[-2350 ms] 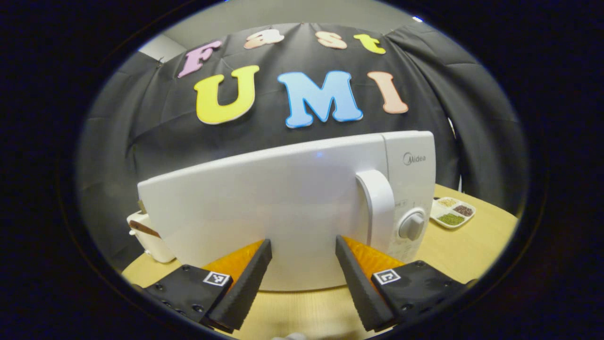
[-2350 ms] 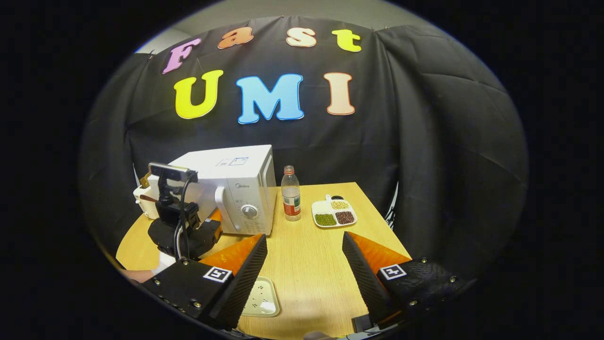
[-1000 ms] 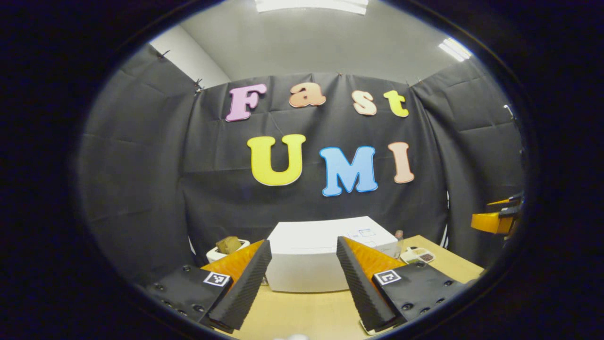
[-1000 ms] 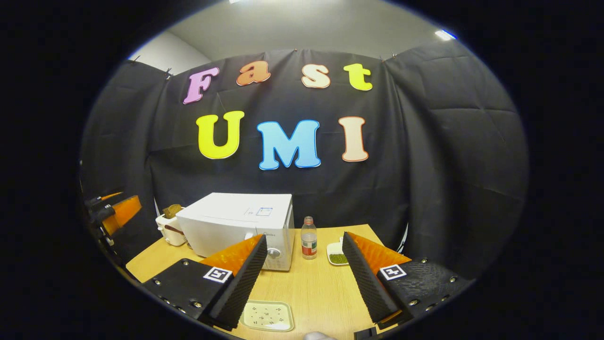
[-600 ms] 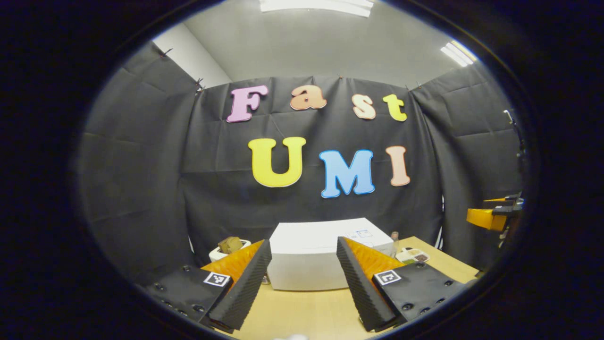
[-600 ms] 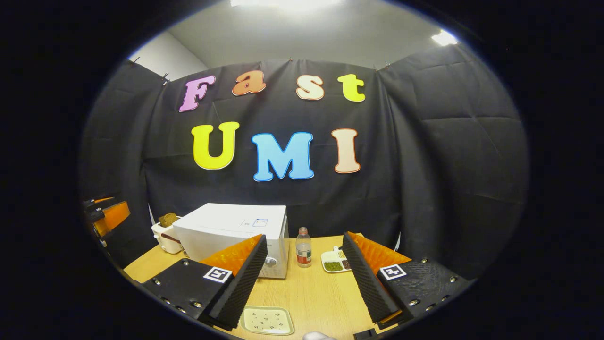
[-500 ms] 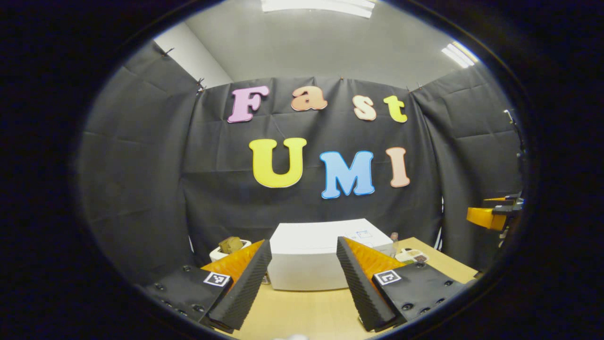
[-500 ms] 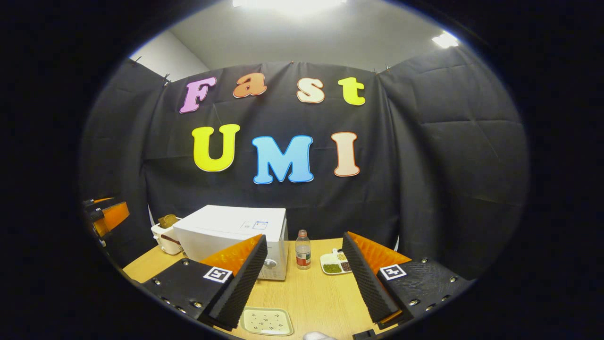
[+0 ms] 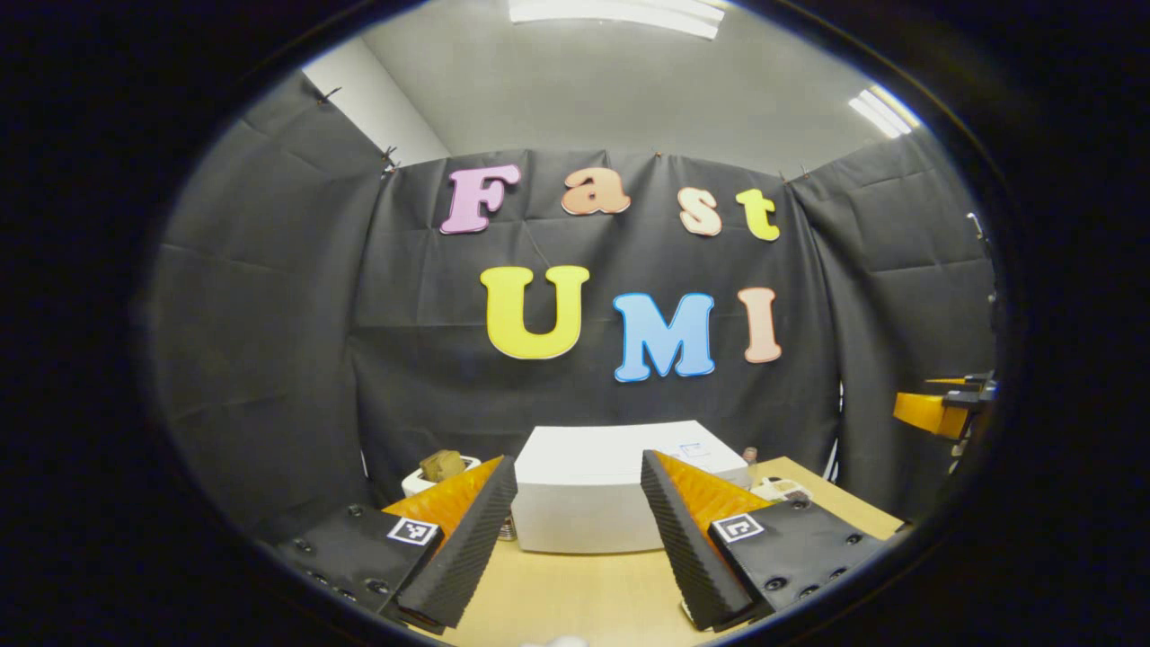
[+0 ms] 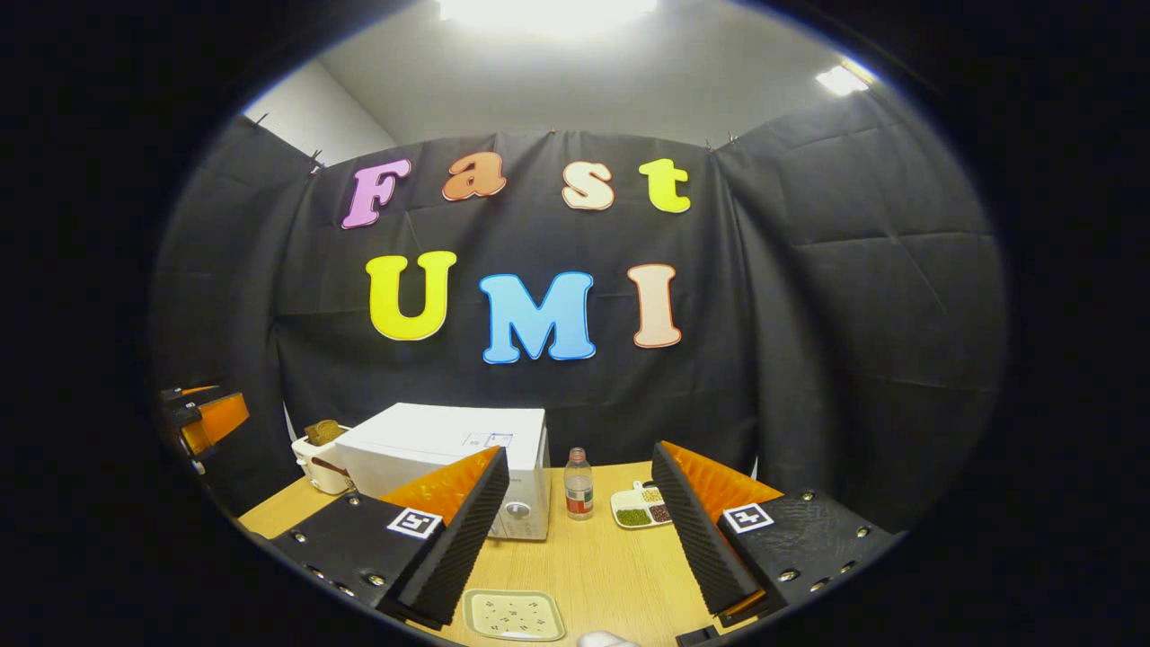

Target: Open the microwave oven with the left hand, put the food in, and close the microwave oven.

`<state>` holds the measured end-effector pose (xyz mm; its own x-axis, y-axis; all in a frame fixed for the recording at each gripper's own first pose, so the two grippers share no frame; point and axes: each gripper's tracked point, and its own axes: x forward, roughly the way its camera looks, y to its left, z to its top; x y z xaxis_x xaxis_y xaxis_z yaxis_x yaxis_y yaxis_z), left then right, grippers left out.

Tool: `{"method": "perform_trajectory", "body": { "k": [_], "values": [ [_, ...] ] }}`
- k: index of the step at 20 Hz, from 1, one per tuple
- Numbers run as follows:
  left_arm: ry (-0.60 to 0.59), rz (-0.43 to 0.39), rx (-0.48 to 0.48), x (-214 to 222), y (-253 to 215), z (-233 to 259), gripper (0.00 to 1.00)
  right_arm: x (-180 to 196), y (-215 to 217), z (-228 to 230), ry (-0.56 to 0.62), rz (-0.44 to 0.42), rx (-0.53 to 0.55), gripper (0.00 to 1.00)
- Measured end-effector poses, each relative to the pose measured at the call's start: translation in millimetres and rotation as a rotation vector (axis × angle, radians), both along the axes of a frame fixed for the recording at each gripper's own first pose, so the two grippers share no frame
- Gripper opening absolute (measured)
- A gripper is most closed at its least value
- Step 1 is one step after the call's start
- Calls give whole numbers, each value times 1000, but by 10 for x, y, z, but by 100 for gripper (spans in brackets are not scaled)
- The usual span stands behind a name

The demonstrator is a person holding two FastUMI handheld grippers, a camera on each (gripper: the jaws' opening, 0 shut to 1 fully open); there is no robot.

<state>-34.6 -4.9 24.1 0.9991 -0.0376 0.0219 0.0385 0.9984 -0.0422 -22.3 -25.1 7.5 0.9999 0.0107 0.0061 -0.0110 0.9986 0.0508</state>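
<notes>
The white microwave oven (image 9: 593,485) (image 10: 449,454) stands with its door closed at the back of the wooden table (image 10: 593,562). My left gripper (image 9: 572,544) is held high and well back from it, open, with nothing between its fingers. My right gripper (image 10: 579,539) is open and empty too, raised over the table's near side. Off at the left edge of the right gripper view hangs the left gripper (image 10: 202,418); the right gripper (image 9: 939,409) appears at the right edge of the left gripper view. Whether food lies inside the oven is hidden.
A white toaster with a slice of bread (image 10: 319,454) (image 9: 440,467) sits left of the microwave. Right of it stand a small bottle (image 10: 579,485) and a divided dish of beans (image 10: 640,508). A pale speckled plate (image 10: 514,615) lies near the front edge.
Both grippers have risen and pulled back from the table. The left one, earlier close to the microwave's door and handle, now looks down on its top from afar. Both stayed open.
</notes>
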Motion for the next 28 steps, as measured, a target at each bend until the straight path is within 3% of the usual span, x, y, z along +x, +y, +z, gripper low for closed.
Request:
{"method": "perform_trajectory", "body": {
  "k": [28],
  "values": [
    [-38, 5, -6, -270, 66, 259, 95, -140, 118, 141, -29, 21, 0, 98]
  ]
}}
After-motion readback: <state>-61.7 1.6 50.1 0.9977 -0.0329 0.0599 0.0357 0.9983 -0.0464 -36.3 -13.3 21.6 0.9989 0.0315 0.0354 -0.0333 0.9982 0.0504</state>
